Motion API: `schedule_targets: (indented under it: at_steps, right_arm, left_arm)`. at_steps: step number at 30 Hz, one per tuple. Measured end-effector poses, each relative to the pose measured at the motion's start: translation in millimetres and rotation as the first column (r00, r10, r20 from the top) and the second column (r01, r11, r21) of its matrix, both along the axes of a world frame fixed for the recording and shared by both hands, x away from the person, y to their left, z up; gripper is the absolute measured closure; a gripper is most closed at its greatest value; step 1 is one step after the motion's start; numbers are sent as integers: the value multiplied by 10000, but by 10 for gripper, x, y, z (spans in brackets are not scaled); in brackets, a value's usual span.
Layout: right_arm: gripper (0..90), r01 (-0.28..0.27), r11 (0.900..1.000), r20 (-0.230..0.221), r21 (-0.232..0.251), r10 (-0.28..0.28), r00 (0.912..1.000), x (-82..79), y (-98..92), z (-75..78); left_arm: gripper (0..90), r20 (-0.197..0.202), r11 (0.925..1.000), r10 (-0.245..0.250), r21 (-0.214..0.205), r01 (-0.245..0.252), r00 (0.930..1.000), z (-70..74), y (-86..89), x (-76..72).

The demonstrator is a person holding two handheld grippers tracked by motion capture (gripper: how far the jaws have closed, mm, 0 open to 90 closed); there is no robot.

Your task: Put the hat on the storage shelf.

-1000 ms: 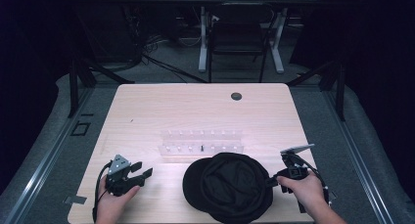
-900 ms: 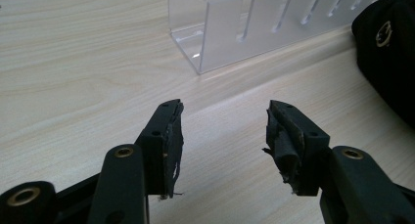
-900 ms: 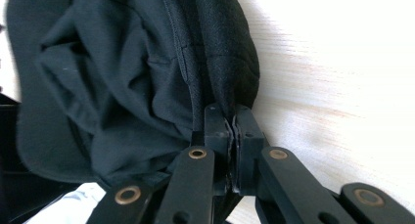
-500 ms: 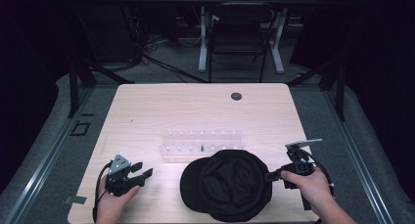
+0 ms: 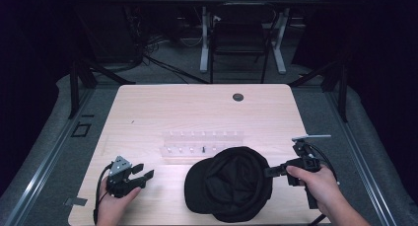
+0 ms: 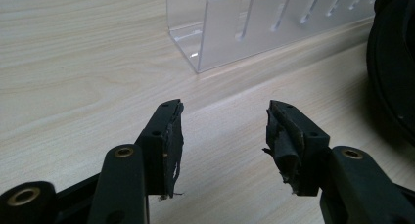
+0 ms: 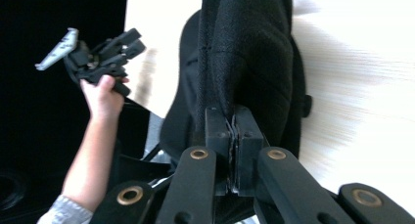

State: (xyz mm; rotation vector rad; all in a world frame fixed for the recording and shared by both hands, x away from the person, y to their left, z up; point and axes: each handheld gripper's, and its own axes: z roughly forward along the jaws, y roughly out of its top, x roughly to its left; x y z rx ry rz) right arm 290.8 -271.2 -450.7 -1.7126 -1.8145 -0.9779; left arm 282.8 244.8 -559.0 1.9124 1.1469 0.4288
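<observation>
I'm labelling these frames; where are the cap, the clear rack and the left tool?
cap (image 5: 231,184), high view, crown
clear rack (image 5: 203,142), high view, middle of the slotted rows
left tool (image 5: 144,170), high view, between its tips

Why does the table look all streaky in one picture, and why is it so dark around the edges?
In the right gripper view the table is smeared into streaks, while the black cap between the fingers stays sharp. In the high view light falls on the tabletop and the room around it is dark. In the left gripper view the clear rack shows a small bright glint.
</observation>
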Motion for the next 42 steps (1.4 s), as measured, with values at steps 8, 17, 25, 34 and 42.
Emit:
schedule_targets:
  at_steps: [8,17,25,34,42]
  right_arm:
    - [883,-376,9936,562,1067,317,9979,14,86,214]
    - [883,-526,9876,937,1481,390,9948,34,127,390]
    - [884,-404,9813,1122,1881,193,9935,36,105,472]
    - [884,-377,9742,1561,2224,26,9877,6,70,668]
    - [884,-251,9756,1819,2179,-153,9832,2,-8,786]
  left_arm:
    - [456,17,10000,43,-49,-43,10000,-16,-12,5]
    - [447,-87,9998,73,-199,-75,9999,-14,21,14]
    - [446,-43,9999,56,-124,-57,10000,-17,5,12]
    - [445,-44,10000,21,-70,-21,10000,-22,-3,13]
    - [443,-47,10000,-15,-20,15,10000,-23,-3,16]
